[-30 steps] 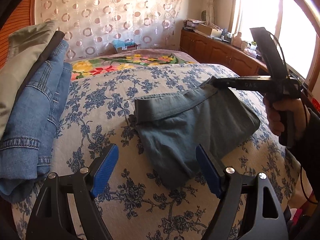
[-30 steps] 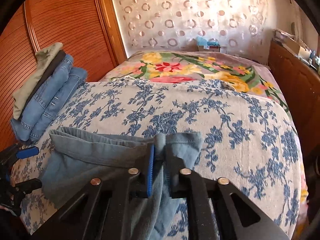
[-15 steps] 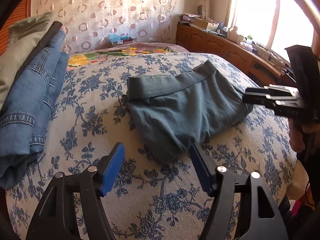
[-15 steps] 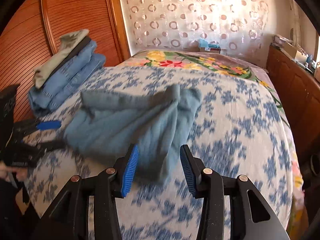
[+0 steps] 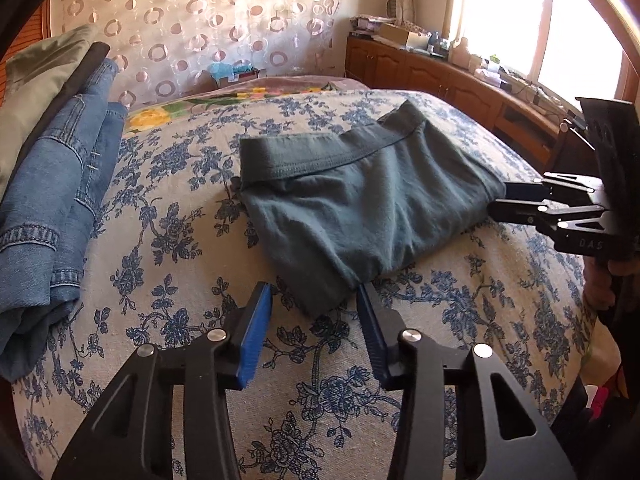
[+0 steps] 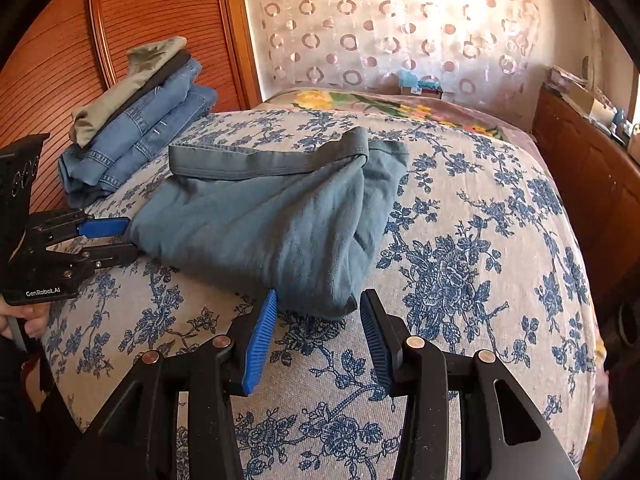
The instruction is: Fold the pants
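- The pants, grey-blue, lie folded on the bed, waistband toward the curtain.
- My left gripper has its jaws apart, empty, at the bundle's near corner.
- My right gripper is the same: jaws apart, holding nothing, at another corner.
- I read "GenRobot.AI" on the left gripper's body and "DAS" on the right's.
- Folded jeans are stacked by the wardrobe.
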The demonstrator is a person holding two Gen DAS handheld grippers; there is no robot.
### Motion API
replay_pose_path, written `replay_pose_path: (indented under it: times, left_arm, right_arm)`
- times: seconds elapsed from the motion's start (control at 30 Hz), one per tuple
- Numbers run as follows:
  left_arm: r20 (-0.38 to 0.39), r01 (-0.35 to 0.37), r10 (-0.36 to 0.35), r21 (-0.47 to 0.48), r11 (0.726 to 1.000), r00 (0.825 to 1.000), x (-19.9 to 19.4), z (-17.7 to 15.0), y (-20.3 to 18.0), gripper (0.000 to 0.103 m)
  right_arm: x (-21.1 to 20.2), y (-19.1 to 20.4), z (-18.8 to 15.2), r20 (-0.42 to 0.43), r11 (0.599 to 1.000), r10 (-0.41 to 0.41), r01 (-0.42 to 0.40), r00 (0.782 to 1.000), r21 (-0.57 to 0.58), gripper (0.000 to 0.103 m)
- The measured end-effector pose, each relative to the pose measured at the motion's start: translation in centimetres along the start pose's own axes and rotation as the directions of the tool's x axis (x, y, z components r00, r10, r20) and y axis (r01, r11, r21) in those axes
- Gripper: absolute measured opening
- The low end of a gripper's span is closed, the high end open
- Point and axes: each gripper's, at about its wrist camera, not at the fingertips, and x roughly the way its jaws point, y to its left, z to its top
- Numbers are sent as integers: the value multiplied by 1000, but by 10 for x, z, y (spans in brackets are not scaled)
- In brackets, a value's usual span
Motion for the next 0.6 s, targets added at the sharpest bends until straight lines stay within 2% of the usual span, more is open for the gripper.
replay_pose_path:
  times: [0.03,0.13,0.2,0.23,0.33,0.6]
  left_arm:
    - [-8,-5,5,1,1000,1000,2,0,1,44]
    - [-5,-9,9,7,1000,1000,3,-1,1,43]
    - [-3,-5,5,6,1000,1000,3,-1,2,36]
    - [-3,1,-1,6,1000,1000,2,-1,3,31]
    - [0,14,-14,14,1000,1000,1,-2,5,11]
    - [55,29,-30,13,999,998,-22,-3,8,6]
  right_arm:
    - [2,1,1,-7,1000,1,-1,1000,-4,45]
    - [5,3,4,-21,1000,-5,4,1000,-21,36]
    - [4,5,6,-18,999,-12,11,1000,-43,17]
    - [3,5,6,-14,998,-19,18,1000,-56,13]
    - [-5,2,7,15,999,-2,3,1000,-48,11]
    - [-26,-2,2,50,999,16,-14,999,-37,9]
